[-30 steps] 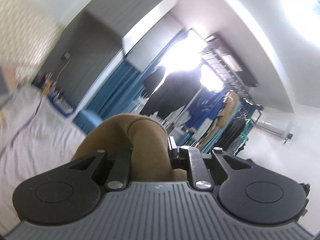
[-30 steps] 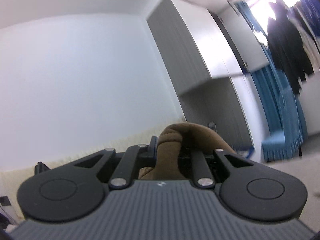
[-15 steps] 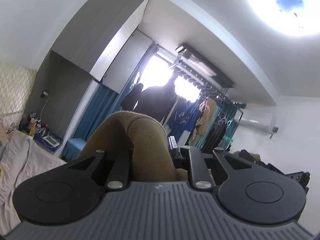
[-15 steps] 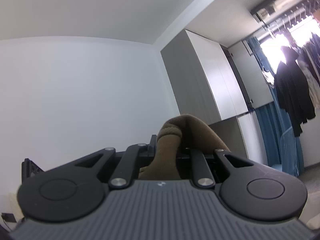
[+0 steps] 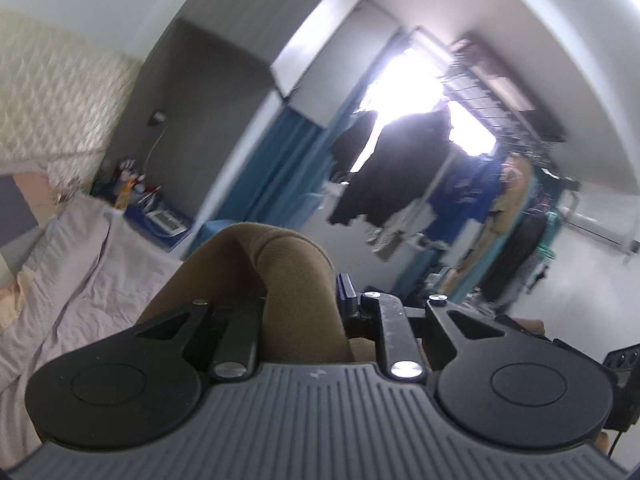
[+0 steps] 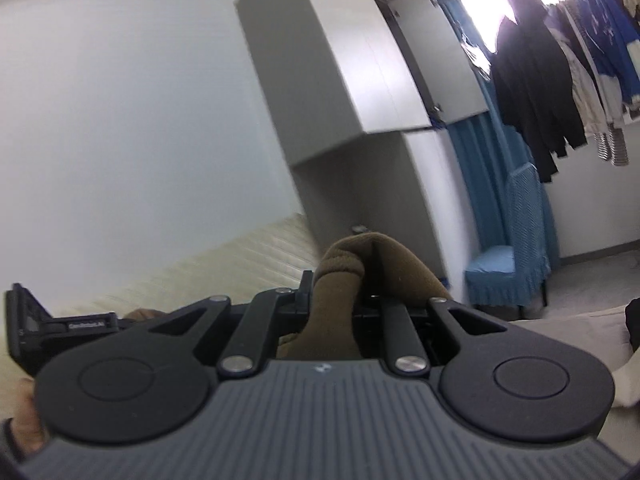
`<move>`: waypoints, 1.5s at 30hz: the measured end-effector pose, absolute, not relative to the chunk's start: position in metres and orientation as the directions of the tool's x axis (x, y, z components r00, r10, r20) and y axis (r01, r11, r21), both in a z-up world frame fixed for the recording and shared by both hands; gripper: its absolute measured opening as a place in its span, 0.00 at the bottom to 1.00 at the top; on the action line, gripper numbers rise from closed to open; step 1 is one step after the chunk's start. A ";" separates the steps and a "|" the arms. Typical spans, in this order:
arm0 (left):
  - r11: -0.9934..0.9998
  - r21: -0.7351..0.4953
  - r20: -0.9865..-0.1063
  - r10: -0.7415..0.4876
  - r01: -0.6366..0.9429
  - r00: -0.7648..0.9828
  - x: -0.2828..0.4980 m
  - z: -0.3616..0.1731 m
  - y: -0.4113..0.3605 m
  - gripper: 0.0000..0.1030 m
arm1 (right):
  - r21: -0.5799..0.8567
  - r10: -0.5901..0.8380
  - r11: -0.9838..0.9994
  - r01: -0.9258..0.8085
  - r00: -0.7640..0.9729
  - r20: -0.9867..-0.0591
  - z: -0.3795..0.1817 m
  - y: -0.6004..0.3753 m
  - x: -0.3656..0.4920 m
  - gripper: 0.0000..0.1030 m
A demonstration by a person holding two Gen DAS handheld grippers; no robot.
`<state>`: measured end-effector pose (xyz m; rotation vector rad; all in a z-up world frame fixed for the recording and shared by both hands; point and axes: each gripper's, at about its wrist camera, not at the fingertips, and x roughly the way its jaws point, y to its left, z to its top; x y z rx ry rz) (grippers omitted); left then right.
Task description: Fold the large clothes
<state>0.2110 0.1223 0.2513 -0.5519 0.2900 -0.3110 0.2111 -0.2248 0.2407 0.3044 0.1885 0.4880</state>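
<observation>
Since half a second ago both views have swung sideways and the room blurs. The left gripper (image 5: 304,300) is clamped on a bunched fold of brown garment (image 5: 280,280); the right gripper (image 6: 336,308) pinches another fold of it, fingertips hidden by cloth. Left lies a grey bedsheet (image 5: 80,272); beyond stand a blue chair (image 6: 504,276), wardrobe (image 6: 340,80) and hanging black coat (image 6: 532,92).

Window (image 5: 404,80) glare; motion blur; fisheye.
</observation>
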 end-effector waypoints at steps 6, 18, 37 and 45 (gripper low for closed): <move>0.820 -0.562 -0.283 -0.313 0.108 0.906 0.382 0.145 0.126 0.21 | 0.333 0.439 0.871 -0.361 0.877 -0.197 0.159 -0.214 0.361 0.16; 0.844 -0.536 -0.566 -0.365 0.006 0.740 0.626 -0.116 0.127 0.20 | 0.391 0.384 0.901 -0.188 0.764 -0.518 -0.103 -0.226 0.561 0.16; 0.831 -0.552 -0.661 -0.384 -0.072 0.644 0.681 -0.208 0.144 0.22 | 0.460 0.395 0.880 -0.121 0.725 -0.564 -0.188 -0.224 0.587 0.15; 0.854 -0.516 -0.645 -0.440 0.069 0.625 0.641 -0.152 0.128 0.80 | 0.446 0.375 0.889 -0.102 0.720 -0.583 -0.157 -0.229 0.567 0.37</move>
